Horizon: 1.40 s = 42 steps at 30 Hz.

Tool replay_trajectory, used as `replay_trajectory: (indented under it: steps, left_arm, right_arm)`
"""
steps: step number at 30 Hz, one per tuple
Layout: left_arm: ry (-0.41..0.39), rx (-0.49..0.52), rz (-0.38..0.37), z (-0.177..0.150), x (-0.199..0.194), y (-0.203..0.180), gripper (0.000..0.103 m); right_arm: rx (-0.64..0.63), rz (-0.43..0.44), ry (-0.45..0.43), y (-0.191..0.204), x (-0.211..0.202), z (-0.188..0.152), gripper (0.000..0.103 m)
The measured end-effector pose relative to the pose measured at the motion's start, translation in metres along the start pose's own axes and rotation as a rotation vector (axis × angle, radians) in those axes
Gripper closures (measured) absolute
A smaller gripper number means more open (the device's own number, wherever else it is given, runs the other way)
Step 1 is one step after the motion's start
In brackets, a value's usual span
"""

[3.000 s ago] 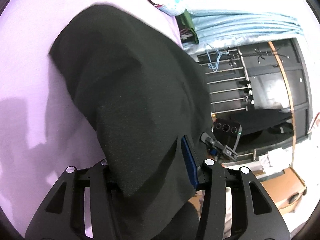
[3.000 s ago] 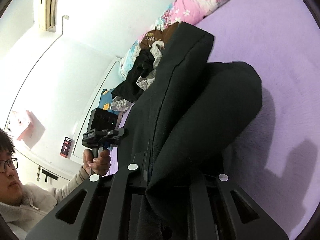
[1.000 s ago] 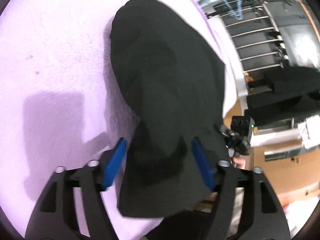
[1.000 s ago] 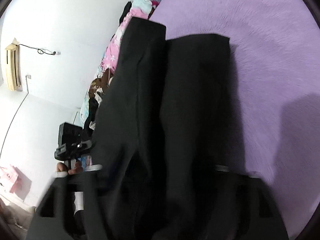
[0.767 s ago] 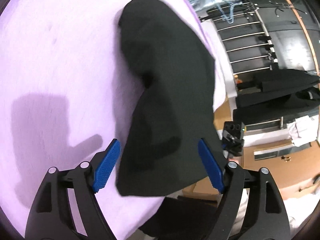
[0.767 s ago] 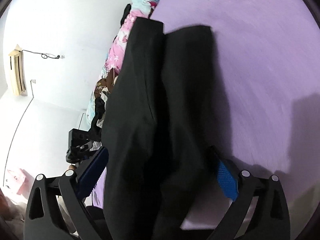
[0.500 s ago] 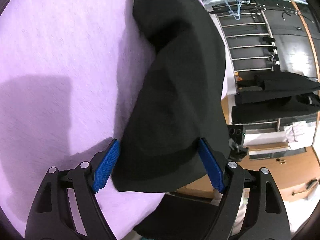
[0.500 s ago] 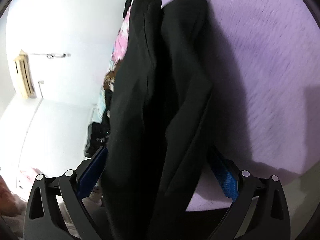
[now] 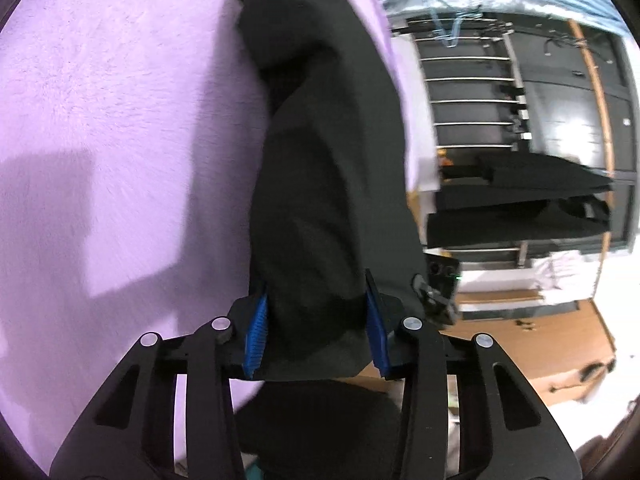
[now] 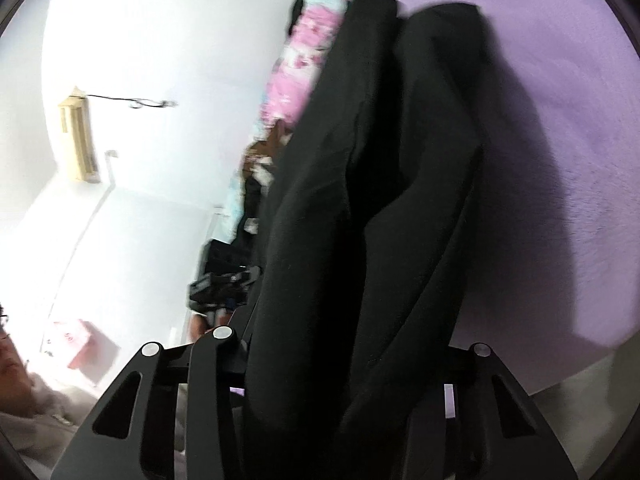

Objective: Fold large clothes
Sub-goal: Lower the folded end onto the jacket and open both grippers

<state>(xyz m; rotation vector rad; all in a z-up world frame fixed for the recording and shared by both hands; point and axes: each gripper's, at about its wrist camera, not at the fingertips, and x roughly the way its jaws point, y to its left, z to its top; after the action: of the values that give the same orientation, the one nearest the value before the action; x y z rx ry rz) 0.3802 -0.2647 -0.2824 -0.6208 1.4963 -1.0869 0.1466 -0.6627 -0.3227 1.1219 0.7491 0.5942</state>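
Fabric fills the nearest part of both views: a black garment [image 9: 328,184], thick and already doubled into a long narrow bundle, lies on the purple bed [image 9: 112,120] and its near end comes up between the tongs. The left tongs [image 9: 316,336] are closing, and their blue pads [image 9: 256,332] stand on both sides of the bunched near end, so close that they seem to press it. The right tongs [image 10: 344,364] are closing too, with the cloth between their arms; the pads are hidden by the folds, so I cannot tell if they already clench it. Beyond the tongs the garment runs away over the bed, and in the right wrist view it shows two long lobes side by side, with one lengthwise fold line between them. So I judge that the lengthwise fold is made and that the crosswise fold is still left: the near end must be lifted and carried toward the far end of the garment. The bundle looks heavy and soft, and it may slip or open if only one layer is caught. Farther than the garment, on its one side, there is a flowered quilt [image 10: 292,80] and a white wall [image 10: 160,40]; on its other side, a metal rack [image 9: 472,100] with dark clothes and a brown cabinet [image 9: 560,360].
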Motion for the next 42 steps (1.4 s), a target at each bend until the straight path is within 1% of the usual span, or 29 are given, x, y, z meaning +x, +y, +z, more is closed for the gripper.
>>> replay_trajectory:
  steps: [1, 2, 3, 4, 5, 6, 7, 8, 9, 11, 12, 13, 15, 16, 17, 19, 20, 21, 22, 23, 25, 26, 29, 33, 34, 36, 38, 40, 42]
  left_arm:
    - [-0.003, -0.006, -0.017, -0.004, -0.006, -0.002, 0.064]
    - [-0.001, -0.019, -0.011, -0.008, -0.01, -0.001, 0.064]
    - [0.01, -0.027, 0.025, -0.011, -0.01, 0.002, 0.064]
    - [0.024, -0.032, 0.08, -0.014, -0.008, 0.006, 0.064]
    - [0.044, -0.052, 0.151, -0.017, -0.002, 0.016, 0.064]
    - [0.055, -0.082, 0.194, -0.02, 0.004, 0.027, 0.063]
    - [0.056, -0.101, 0.207, -0.022, 0.007, 0.034, 0.063]
    - [0.048, -0.099, 0.213, -0.024, 0.009, 0.037, 0.062]
    - [0.035, -0.088, 0.214, -0.025, 0.009, 0.036, 0.06]
    - [0.017, -0.072, 0.222, -0.027, 0.006, 0.03, 0.055]
    - [0.019, -0.064, 0.239, -0.028, 0.005, 0.028, 0.048]
    - [0.021, -0.046, 0.28, -0.03, 0.002, 0.024, 0.039]
    - [0.001, -0.019, 0.336, -0.035, -0.003, 0.017, 0.028]
    - [-0.018, 0.003, 0.361, -0.037, -0.009, 0.011, 0.027]
    - [-0.034, 0.018, 0.369, -0.039, -0.014, 0.005, 0.025]
    - [-0.07, 0.042, 0.398, -0.044, -0.024, -0.007, 0.01]
    - [-0.091, 0.058, 0.431, -0.048, -0.028, -0.014, 0.009]
    - [-0.113, 0.088, 0.475, -0.053, -0.033, -0.024, 0.007]
    - [-0.122, 0.108, 0.493, -0.058, -0.034, -0.031, 0.007]
    - [-0.129, 0.129, 0.506, -0.064, -0.037, -0.038, 0.007]
    - [-0.148, 0.163, 0.531, -0.076, -0.041, -0.053, 0.007]
    - [-0.16, 0.185, 0.555, -0.083, -0.043, -0.061, 0.007]
    - [-0.187, 0.259, 0.619, -0.106, -0.043, -0.086, 0.007]
    - [-0.233, 0.333, 0.677, -0.134, -0.047, -0.114, 0.006]
    - [-0.245, 0.352, 0.691, -0.14, -0.045, -0.122, 0.006]
    - [-0.271, 0.393, 0.713, -0.159, -0.047, -0.137, 0.006]
    - [-0.287, 0.412, 0.734, -0.172, -0.045, -0.148, 0.006]
    - [-0.297, 0.424, 0.73, -0.186, -0.045, -0.158, 0.006]
    - [-0.292, 0.429, 0.693, -0.199, -0.045, -0.164, 0.006]
  right_arm:
    - [-0.002, 0.007, 0.007, 0.004, 0.001, -0.002, 0.064]
    - [-0.003, -0.01, 0.02, 0.006, 0.003, -0.005, 0.064]
    - [0.002, -0.051, 0.041, 0.003, 0.012, -0.005, 0.064]
    - [0.016, -0.096, 0.064, -0.003, 0.017, -0.009, 0.062]
    - [0.053, -0.161, 0.091, -0.018, 0.026, -0.014, 0.06]
    - [0.087, -0.204, 0.104, -0.03, 0.03, -0.018, 0.059]
    - [0.126, -0.22, 0.103, -0.041, 0.033, -0.022, 0.057]
    - [0.159, -0.212, 0.079, -0.047, 0.033, -0.026, 0.053]
    - [0.15, -0.212, 0.058, -0.044, 0.029, -0.027, 0.051]
    - [0.107, -0.247, 0.016, -0.03, 0.027, -0.027, 0.031]
    - [0.094, -0.257, 0.001, -0.023, 0.025, -0.027, 0.029]
    - [0.084, -0.261, -0.004, -0.016, 0.023, -0.028, 0.029]
    - [0.073, -0.295, -0.014, -0.007, 0.017, -0.024, 0.028]
    - [0.062, -0.329, -0.023, 0.001, 0.014, -0.023, 0.024]
    - [0.053, -0.346, -0.03, 0.001, 0.008, -0.028, 0.021]
    - [0.039, -0.37, -0.033, 0.014, 0.009, -0.029, 0.019]
    - [0.028, -0.412, -0.032, 0.022, 0.008, -0.031, 0.015]
    - [0.024, -0.44, -0.033, 0.022, 0.003, -0.035, 0.012]
    - [0.024, -0.484, -0.032, 0.027, 0.002, -0.037, 0.009]
    - [0.034, -0.557, -0.031, 0.032, 0.001, -0.041, 0.009]
    - [0.03, -0.636, -0.049, 0.04, 0.001, -0.049, 0.008]
    - [0.008, -0.679, -0.064, 0.053, 0.0, -0.051, 0.008]
    - [-0.046, -0.729, -0.107, 0.086, -0.005, -0.067, 0.007]
    - [-0.138, -0.797, -0.135, 0.132, -0.005, -0.098, 0.007]
    - [-0.157, -0.809, -0.136, 0.14, -0.008, -0.103, 0.007]
    - [-0.214, -0.842, -0.128, 0.157, -0.004, -0.127, 0.007]
    - [-0.284, -0.887, -0.122, 0.184, -0.003, -0.149, 0.007]
    - [-0.345, -0.927, -0.134, 0.206, 0.001, -0.166, 0.007]
    - [-0.401, -0.975, -0.144, 0.227, 0.006, -0.182, 0.007]
